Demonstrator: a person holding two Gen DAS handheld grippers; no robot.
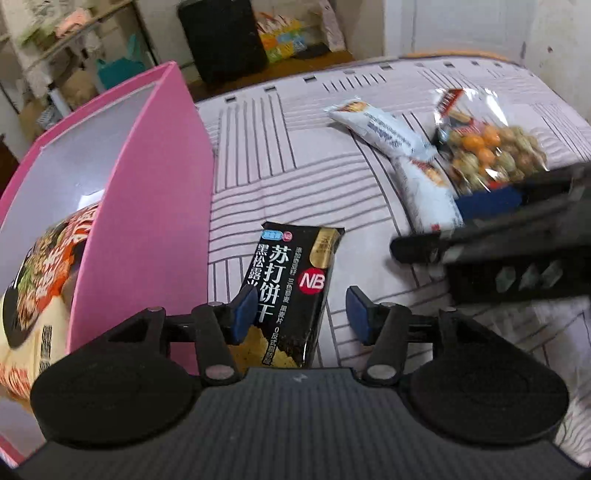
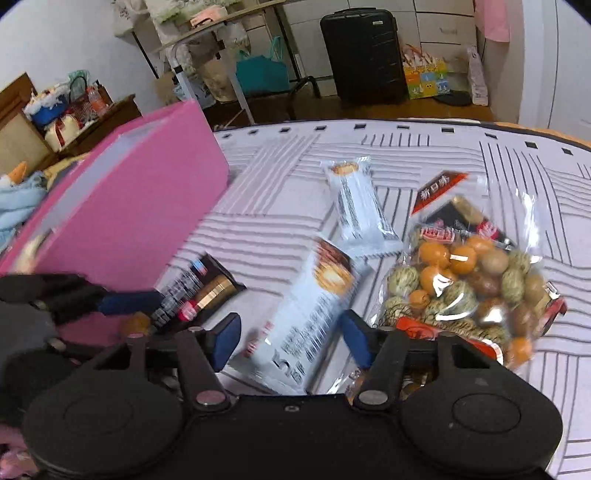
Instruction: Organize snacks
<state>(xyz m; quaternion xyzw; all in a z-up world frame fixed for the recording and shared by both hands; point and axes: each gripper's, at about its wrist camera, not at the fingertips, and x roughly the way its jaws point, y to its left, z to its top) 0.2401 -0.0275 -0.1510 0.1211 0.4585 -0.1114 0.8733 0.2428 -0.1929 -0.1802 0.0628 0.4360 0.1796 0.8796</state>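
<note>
A black cracker packet (image 1: 291, 291) lies on the striped bedcover between the blue pads of my open left gripper (image 1: 301, 312); the jaws straddle it without closing. It also shows in the right wrist view (image 2: 201, 291). My right gripper (image 2: 290, 339) is open around a white cookie packet (image 2: 306, 325), also visible in the left wrist view (image 1: 426, 192). A second white packet (image 2: 360, 210) and a clear bag of mixed nuts (image 2: 476, 280) lie beyond. A pink box (image 1: 140, 206) at the left holds a noodle pack (image 1: 40, 280).
The bedcover (image 2: 288, 177) ends at a far edge. Beyond it stand a black suitcase (image 2: 364, 51), a folding table (image 2: 221, 33) and bags on the floor. My right gripper's arm (image 1: 517, 251) crosses the left wrist view at the right.
</note>
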